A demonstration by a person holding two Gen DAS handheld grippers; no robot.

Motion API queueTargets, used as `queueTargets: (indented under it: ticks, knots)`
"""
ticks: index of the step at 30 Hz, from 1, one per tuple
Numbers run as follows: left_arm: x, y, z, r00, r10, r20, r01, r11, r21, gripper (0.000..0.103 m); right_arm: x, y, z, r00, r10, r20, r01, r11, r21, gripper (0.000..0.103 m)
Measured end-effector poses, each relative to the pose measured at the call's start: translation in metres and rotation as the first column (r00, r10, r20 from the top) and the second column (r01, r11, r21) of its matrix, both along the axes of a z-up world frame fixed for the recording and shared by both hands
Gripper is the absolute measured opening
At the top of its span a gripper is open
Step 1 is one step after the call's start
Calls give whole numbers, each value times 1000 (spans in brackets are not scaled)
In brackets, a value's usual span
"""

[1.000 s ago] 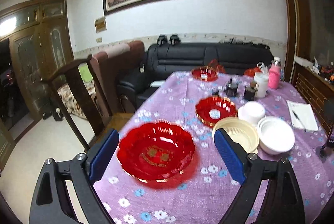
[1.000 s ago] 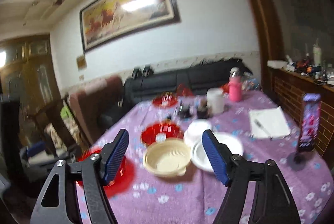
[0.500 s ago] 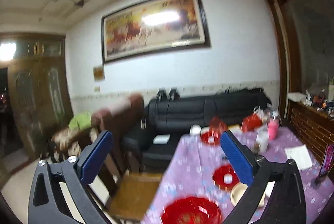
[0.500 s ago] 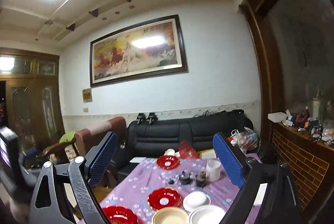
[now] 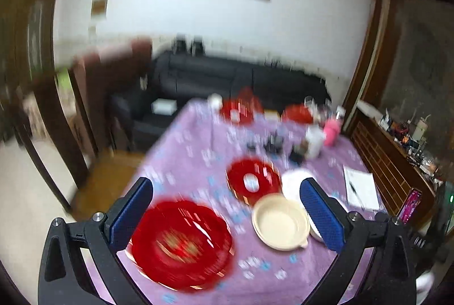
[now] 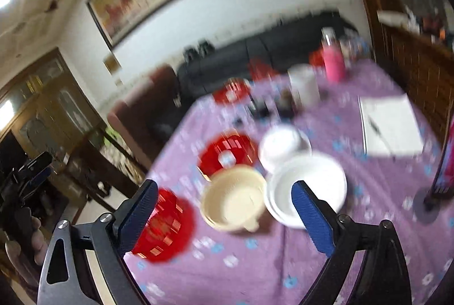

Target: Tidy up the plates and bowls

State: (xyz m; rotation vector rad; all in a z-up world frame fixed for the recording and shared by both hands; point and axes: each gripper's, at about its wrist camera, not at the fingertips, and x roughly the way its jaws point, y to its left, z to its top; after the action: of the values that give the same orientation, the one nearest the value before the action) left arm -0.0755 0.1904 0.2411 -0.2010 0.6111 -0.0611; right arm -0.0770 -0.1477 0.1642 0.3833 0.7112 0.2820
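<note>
A large red plate (image 5: 181,244) lies near the table's front left; it also shows in the right wrist view (image 6: 163,225). Behind it sit a smaller red plate (image 5: 252,181), a cream bowl (image 5: 279,222) and white bowls (image 6: 308,187). A third red plate (image 5: 238,109) lies far back. My left gripper (image 5: 227,215) is open and empty above the front of the table. My right gripper (image 6: 224,215) is open and empty above the cream bowl (image 6: 234,197). Both views are blurred.
The table wears a purple flowered cloth (image 5: 198,151). A pink bottle (image 6: 333,60), a white cup (image 6: 303,85), dark small items and a notepad with pen (image 6: 388,126) lie farther back. A wooden chair (image 5: 93,112) stands at the left, a brick ledge (image 5: 397,168) at the right.
Both grippers tilted up toward the wall and ceiling half a second ago. Now they point back down at the table. Both stay open and empty.
</note>
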Motion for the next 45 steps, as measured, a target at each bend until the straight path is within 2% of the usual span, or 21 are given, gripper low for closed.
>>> queueTargets:
  ticks: [2, 4, 6, 11, 15, 18, 21, 25, 28, 32, 34, 39, 41, 45]
  knots:
    - [34, -10, -35, 993, 2, -117, -5, 1000, -27, 103, 10, -13, -25, 999, 12, -47, -12, 1000, 8, 94]
    - [67, -18, -62, 976, -20, -218, 5, 998, -68, 103, 22, -21, -45, 997, 17, -77, -15, 999, 28, 94]
    - [92, -20, -73, 962, -42, -271, 17, 995, -94, 103, 41, -24, -53, 996, 24, -89, -22, 999, 24, 94]
    - [145, -34, -87, 956, -32, -293, 21, 999, -40, 103, 99, -13, -63, 988, 65, -139, -60, 998, 36, 92]
    - [190, -36, -108, 942, -23, -334, 12, 999, -35, 103, 164, 9, -74, 969, 109, -221, -101, 994, 48, 92]
    - [218, -25, -127, 928, 2, -371, -24, 998, -55, 102, 202, 24, -89, 946, 136, -294, -114, 989, 93, 92]
    - [234, -15, -142, 914, 8, -406, -44, 996, -81, 102, 221, 35, -101, 929, 152, -336, -124, 987, 105, 91]
    - [256, -14, -165, 894, 2, -449, -49, 994, -93, 102, 234, 53, -111, 916, 160, -369, -143, 987, 74, 91]
    - [260, -15, -179, 879, -26, -477, -39, 991, -127, 97, 238, 61, -114, 907, 176, -382, -160, 984, 73, 91]
    - [243, -27, -186, 854, -112, -509, 42, 988, -147, 95, 226, 58, -120, 886, 191, -422, -183, 981, 60, 89]
    - [229, -37, -184, 845, -173, -506, 105, 982, -159, 91, 217, 58, -118, 892, 214, -397, -221, 975, 27, 83]
    - [209, -57, -189, 812, -259, -522, 182, 964, -195, 79, 212, 64, -118, 901, 199, -386, -244, 967, -73, 81]
    - [203, -64, -194, 798, -280, -534, 197, 958, -207, 77, 214, 62, -118, 900, 193, -391, -238, 969, -68, 74]
    - [194, -78, -202, 786, -288, -547, 222, 957, -185, 77, 205, 42, -103, 921, 187, -343, -204, 979, -12, 73]
